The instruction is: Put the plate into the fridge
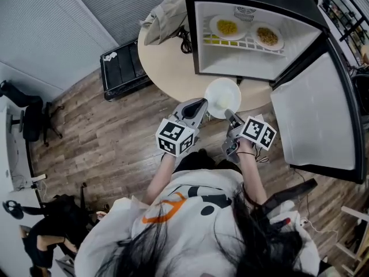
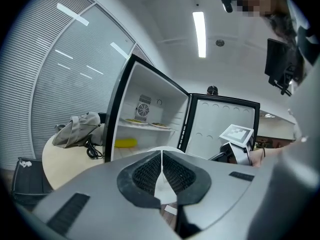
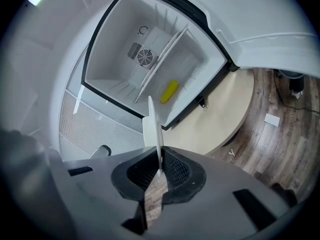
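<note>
Holding: my left gripper [image 1: 202,104] and right gripper [image 1: 229,115] are both clamped shut on the plate [image 1: 222,96], one on either side of its near rim.
Plate: empty, held in the air over the table's [image 1: 164,56] near edge, before the fridge [image 1: 253,65].
Handling: I judge it light, stiff, glossy and breakable; rim grips suit it.
Room: shelf [image 1: 245,44] holds two dishes [image 1: 226,26]; below it looks freer; door [image 1: 314,117] stands wide.

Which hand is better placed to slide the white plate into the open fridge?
Probably right. Both grippers' jaws are shut on the plate, but the right gripper grips its near rim, in line with the fridge opening; the left gripper holds the side rim, nearer the fridge's left wall.
</note>
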Available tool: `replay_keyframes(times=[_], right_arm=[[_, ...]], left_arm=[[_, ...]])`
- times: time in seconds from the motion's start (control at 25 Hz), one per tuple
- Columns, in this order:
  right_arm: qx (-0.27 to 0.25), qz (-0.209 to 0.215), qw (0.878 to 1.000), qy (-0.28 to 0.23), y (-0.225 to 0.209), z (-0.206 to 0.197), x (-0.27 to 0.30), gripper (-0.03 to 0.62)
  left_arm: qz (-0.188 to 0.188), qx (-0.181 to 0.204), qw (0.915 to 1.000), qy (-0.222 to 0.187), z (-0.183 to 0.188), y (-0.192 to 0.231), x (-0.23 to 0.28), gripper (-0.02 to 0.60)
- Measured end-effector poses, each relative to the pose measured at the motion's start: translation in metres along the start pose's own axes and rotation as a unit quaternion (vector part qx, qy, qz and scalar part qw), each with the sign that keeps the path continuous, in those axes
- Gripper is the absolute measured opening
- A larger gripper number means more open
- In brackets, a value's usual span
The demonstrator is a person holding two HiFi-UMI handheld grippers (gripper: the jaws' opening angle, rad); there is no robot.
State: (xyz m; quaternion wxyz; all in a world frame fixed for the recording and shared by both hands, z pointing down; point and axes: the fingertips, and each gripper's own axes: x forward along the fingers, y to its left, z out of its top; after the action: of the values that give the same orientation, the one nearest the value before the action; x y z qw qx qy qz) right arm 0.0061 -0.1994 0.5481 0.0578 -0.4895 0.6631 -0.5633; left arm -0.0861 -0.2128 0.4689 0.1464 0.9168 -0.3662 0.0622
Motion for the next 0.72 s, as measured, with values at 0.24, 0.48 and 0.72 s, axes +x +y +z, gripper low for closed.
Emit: replay_keyframes(times=[0.24,0.48,0.72], right_arm=[[0.006,-0.008,1.0,-0.006,-0.003,-0.001,-0.004,0.026],[0.011,-0.018,1.0,0.002,-0.012,-0.004,-0.002,0.028],[0.011,-0.012,1.0,0.002,-0.01,0.008,0.007,0.026]], left_arm=[[-0.011,-0.007,0.9999,0.005,-0.007,-0.004,0.001,0.011],[-0.01,-0.017,0.9997,0.014,-0.018,-0.005,0.001,0.011],[0.001,-0.018,0.9998,0.007,-0.01,0.007,0.007,0.011]])
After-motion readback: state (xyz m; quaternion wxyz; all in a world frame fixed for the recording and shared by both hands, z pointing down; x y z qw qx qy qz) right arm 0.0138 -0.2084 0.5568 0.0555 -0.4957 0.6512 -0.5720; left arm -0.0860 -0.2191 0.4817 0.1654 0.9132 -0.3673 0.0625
